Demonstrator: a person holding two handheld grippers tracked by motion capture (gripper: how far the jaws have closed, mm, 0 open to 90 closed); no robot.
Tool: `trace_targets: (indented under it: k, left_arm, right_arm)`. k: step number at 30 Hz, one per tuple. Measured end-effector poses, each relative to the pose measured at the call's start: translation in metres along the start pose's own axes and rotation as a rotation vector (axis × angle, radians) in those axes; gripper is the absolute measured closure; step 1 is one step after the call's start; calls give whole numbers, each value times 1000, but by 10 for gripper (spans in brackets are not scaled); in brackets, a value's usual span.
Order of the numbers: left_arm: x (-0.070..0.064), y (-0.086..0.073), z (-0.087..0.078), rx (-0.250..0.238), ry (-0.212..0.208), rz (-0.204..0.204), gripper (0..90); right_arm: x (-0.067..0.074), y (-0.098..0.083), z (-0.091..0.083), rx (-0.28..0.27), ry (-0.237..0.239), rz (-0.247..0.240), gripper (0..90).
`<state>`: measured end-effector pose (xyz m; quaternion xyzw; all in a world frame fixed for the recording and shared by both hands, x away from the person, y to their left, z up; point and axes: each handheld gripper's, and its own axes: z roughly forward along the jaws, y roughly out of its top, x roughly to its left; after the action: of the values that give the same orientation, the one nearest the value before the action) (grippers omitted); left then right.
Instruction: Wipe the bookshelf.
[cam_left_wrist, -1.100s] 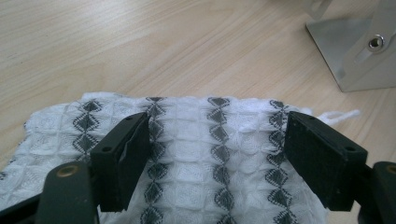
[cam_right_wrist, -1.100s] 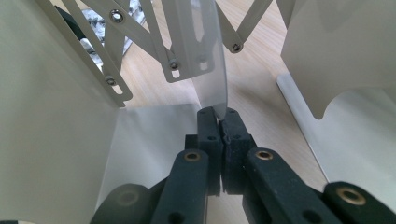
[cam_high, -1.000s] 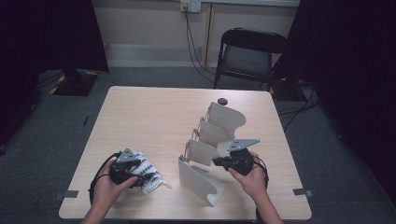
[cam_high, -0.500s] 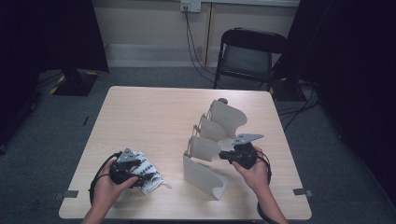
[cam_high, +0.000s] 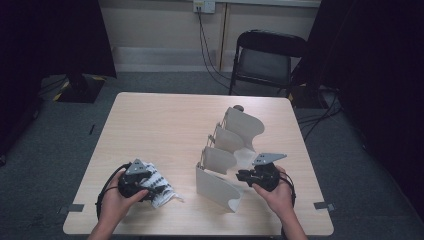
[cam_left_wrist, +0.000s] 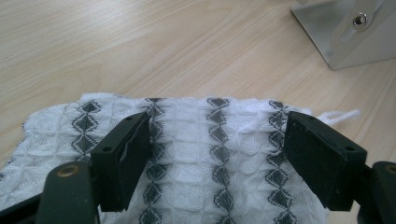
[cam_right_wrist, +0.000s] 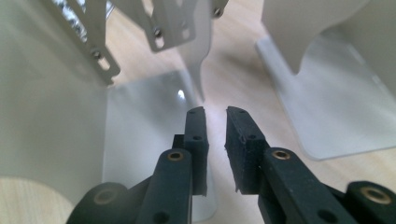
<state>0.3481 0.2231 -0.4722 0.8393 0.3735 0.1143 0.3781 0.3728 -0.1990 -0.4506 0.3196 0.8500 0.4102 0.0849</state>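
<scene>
We see a black folding chair (cam_high: 267, 62) behind the light wooden bench (cam_high: 165, 125), cables (cam_high: 207, 50) hanging from a wall socket (cam_high: 204, 6).

The cloth (cam_left_wrist: 205, 154) is white with a waffle texture, and it carries rows of dark grey diamonds that run in stripes. A white thread (cam_left_wrist: 340, 115) comes out at its 3 o'clock edge. The left gripper (cam_left_wrist: 217, 158) has black jaws with brass-coloured pins; the right gripper (cam_right_wrist: 215, 135) has the same colours. The rack (cam_high: 235, 150) is pale grey-white metal with silver screws. The table (cam_high: 165, 130) is light wood with fine grain. At 12 o'clock, a black chair (cam_high: 265, 57) stands on dark grey carpet (cam_high: 55, 135).
</scene>
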Motion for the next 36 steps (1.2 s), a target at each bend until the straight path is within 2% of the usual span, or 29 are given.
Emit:
trace_targets:
  k: [4, 8, 10, 12, 19, 27, 31, 36]
  left_arm:
    - [-1, 1, 1, -1, 0, 2, 229]
    - [-1, 1, 1, 1, -3, 3, 230]
    - [-1, 0, 1, 3, -2, 8, 230]
    - [-1, 0, 1, 4, -1, 11, 231]
    - [-1, 0, 2, 5, -5, 5, 232]
    - [-1, 0, 3, 2, -5, 0, 234]
    - [1, 0, 3, 7, -7, 9, 234]
    - [1, 0, 3, 5, -10, 1, 235]
  right_arm:
    - [6, -2, 5, -12, 8, 6, 731]
    - [11, 9, 7, -30, -13, -10, 721]
    - [9, 15, 6, -53, -31, 3, 703]
    - [6, 20, 4, -74, -35, 7, 731]
    - [3, 37, 4, -78, -49, -11, 795]
    - [-2, 51, 11, -46, -44, -37, 802]
    - [-8, 54, 13, -43, -41, -26, 811]
    - [-12, 57, 17, -55, -41, -3, 810]
